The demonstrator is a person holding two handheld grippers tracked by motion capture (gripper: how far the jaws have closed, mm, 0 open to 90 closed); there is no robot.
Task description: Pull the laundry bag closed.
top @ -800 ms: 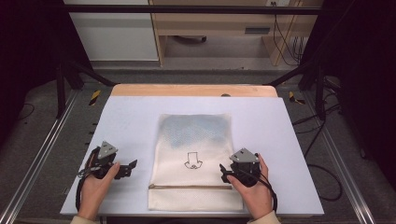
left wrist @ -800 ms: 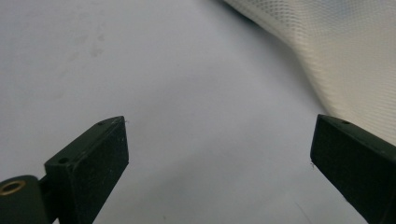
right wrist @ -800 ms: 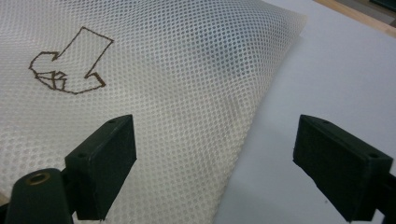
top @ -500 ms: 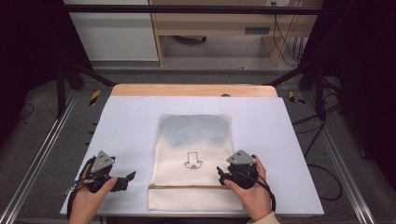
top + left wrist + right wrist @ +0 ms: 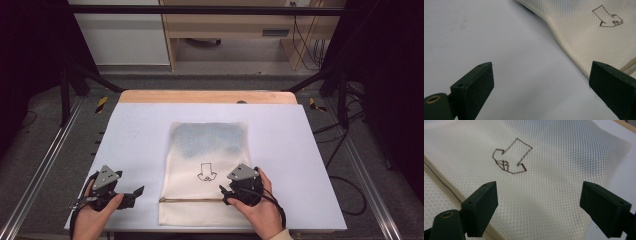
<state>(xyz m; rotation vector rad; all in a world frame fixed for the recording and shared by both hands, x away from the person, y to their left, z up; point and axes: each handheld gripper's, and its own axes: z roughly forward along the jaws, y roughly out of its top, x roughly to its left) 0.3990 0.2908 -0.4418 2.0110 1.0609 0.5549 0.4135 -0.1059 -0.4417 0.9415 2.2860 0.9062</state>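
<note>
Right gripper [image 5: 226, 195] hovers with its jaws spread wide and nothing between them, poised over the near right part of the mesh bag [image 5: 207, 170], just beyond the zipper [image 5: 192, 200] that runs across the bag's near end. From its own view the jaws frame the hand-drawn arrow [image 5: 510, 157] on the mesh, with the zipper passing under the left jaw; no pad touches the cloth. Left gripper [image 5: 135, 192] rests low on the white table cover [image 5: 135, 135] just off the bag's near left corner, jaws likewise spread and empty, the bag's edge lying ahead of its right jaw. Judging from this, the work on the bag looks barely begun: the bag lies flat, the zipper appears closed, and nothing is yet gripped, so seizing the bag and working the zipper remain. Count: one mesh bag, one zipper, one drawn arrow, two grippers, one covered table.
</note>
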